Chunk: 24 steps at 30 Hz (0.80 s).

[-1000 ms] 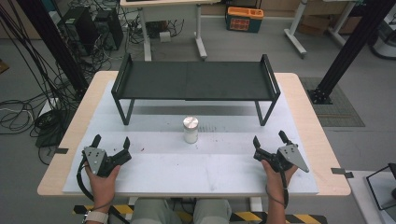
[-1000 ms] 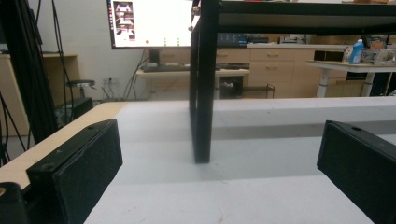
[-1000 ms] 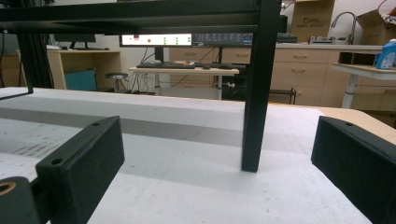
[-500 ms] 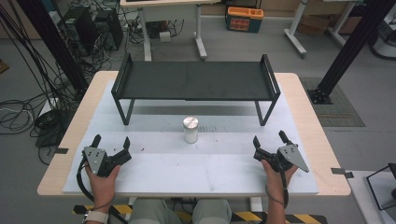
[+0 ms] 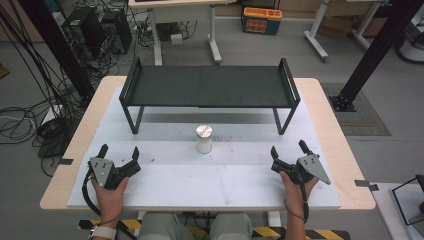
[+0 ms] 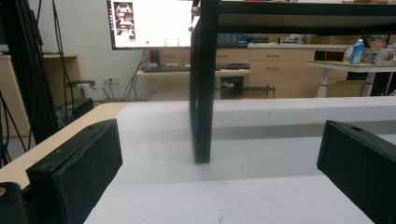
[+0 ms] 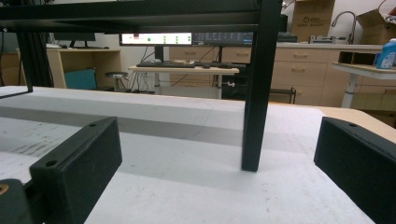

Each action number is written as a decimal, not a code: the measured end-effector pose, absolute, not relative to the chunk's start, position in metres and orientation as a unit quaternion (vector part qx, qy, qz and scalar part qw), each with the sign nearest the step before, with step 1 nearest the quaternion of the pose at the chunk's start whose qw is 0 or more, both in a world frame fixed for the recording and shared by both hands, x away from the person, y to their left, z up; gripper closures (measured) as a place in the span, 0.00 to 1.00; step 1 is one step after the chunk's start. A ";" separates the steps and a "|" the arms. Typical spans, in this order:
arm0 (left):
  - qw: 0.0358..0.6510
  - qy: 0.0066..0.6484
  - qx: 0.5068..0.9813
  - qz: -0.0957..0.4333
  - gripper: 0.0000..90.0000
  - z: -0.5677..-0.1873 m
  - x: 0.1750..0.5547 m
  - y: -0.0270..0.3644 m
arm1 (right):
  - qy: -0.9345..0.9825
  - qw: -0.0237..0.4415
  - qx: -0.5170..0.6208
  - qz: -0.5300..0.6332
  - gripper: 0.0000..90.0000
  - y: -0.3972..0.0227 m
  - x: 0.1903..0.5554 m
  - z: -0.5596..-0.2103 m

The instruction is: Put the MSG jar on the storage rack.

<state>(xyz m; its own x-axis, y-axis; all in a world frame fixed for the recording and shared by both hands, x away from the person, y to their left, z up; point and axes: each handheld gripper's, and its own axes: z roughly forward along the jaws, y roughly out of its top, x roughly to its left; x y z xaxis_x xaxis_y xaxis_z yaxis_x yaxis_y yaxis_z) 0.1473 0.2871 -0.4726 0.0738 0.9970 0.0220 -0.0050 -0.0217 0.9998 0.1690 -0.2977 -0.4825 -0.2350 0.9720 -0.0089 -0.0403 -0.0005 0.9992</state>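
the upright white cylindrical jar with silver lid (image 5: 203,138) is standing mid-frame between both wide-open grippers, left gripper (image 5: 118,156) and right gripper (image 5: 289,150) about equally near.

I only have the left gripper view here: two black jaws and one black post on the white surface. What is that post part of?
Observer: It is the front left leg of a black shelf rack standing on the white mat.
Operator: Anything to pick up?
Observer: A small white jar with a metal lid stands upright in front of the rack, midway between both grippers.
Operator: Where is the other gripper?
Observer: The right gripper rests near the mat's right edge, jaws open, holding nothing.
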 end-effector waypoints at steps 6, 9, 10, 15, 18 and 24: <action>0.513 0.475 0.522 0.488 0.00 -0.473 0.147 0.287 | 0.544 0.443 0.427 0.570 0.01 -0.300 0.169 -0.483; 0.514 0.475 0.522 0.487 0.00 -0.473 0.147 0.287 | 0.543 0.441 0.427 0.573 0.01 -0.301 0.169 -0.483; 0.514 0.475 0.522 0.487 0.00 -0.473 0.147 0.287 | 0.543 0.440 0.428 0.573 0.02 -0.301 0.170 -0.483; 0.513 0.475 0.523 0.487 0.00 -0.472 0.147 0.287 | 0.544 0.443 0.427 0.570 0.02 -0.299 0.169 -0.482; 0.514 0.475 0.523 0.487 0.00 -0.472 0.147 0.287 | 0.544 0.442 0.420 0.576 0.03 -0.298 0.169 -0.480; 0.514 0.475 0.522 0.487 0.00 -0.473 0.147 0.288 | 0.546 0.426 0.399 0.601 0.05 -0.296 0.174 -0.471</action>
<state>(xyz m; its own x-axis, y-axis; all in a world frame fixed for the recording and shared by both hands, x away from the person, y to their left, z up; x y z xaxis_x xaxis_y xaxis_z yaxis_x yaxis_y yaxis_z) 0.1474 0.2875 -0.4726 0.0750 0.9970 0.0194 -0.0041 -0.0191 0.9998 0.1739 -0.2955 -0.4714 -0.3183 0.9479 0.0134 -0.0765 -0.0398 0.9963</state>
